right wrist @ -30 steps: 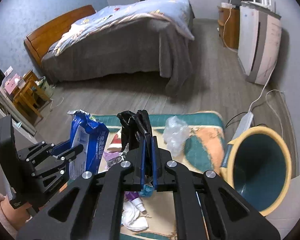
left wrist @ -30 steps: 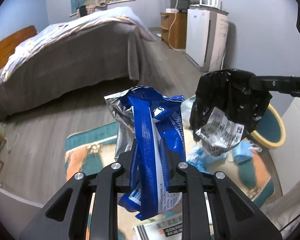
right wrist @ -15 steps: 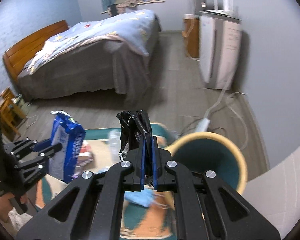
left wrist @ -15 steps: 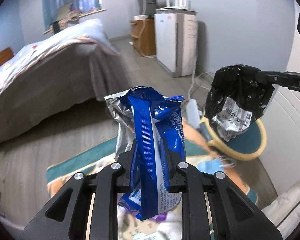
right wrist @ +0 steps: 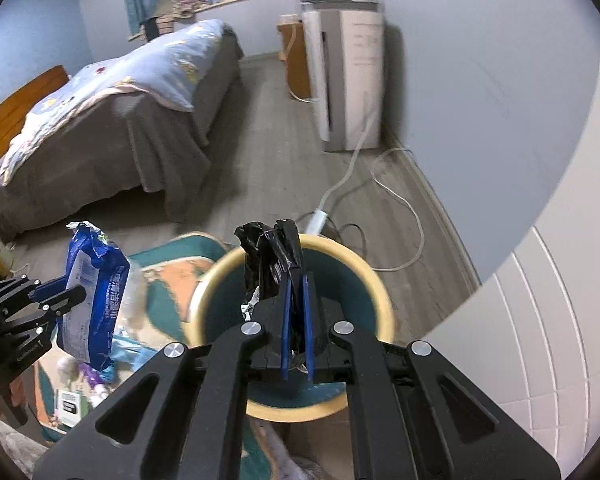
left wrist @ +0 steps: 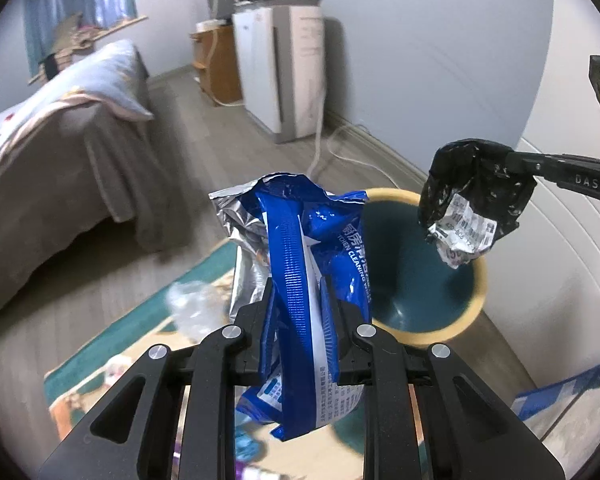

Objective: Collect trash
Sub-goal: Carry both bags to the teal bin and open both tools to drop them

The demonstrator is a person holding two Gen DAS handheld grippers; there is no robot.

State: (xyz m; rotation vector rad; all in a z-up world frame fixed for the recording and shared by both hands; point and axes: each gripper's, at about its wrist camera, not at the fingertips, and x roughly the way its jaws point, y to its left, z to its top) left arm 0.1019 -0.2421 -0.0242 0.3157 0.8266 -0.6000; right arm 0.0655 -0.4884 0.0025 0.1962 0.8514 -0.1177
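My left gripper [left wrist: 300, 312] is shut on a blue and silver wipes packet [left wrist: 300, 240], held upright above the rug, just left of the bin. My right gripper [right wrist: 296, 304] is shut on a crumpled black plastic bag [right wrist: 274, 256] with a white label [left wrist: 460, 232]; it hangs over the open mouth of the yellow-rimmed, teal-lined bin [right wrist: 356, 272]. In the right wrist view the left gripper [right wrist: 70, 286] and its packet [right wrist: 94, 292] show at the left. The bin [left wrist: 420, 276] stands on the floor by the white wall.
A teal and orange rug [right wrist: 168, 276] carries more litter: a clear plastic bag [left wrist: 192, 308], blue wrappers [right wrist: 124, 354], a purple item [right wrist: 92, 380]. A bed [right wrist: 112, 120] lies behind. A white appliance [right wrist: 348, 76] and its cable [right wrist: 400, 208] are by the wall.
Both grippers have swung right from over the rug toward the bin. The black bag now hangs over the bin's mouth, and the packet is beside it. Both grips are unchanged.
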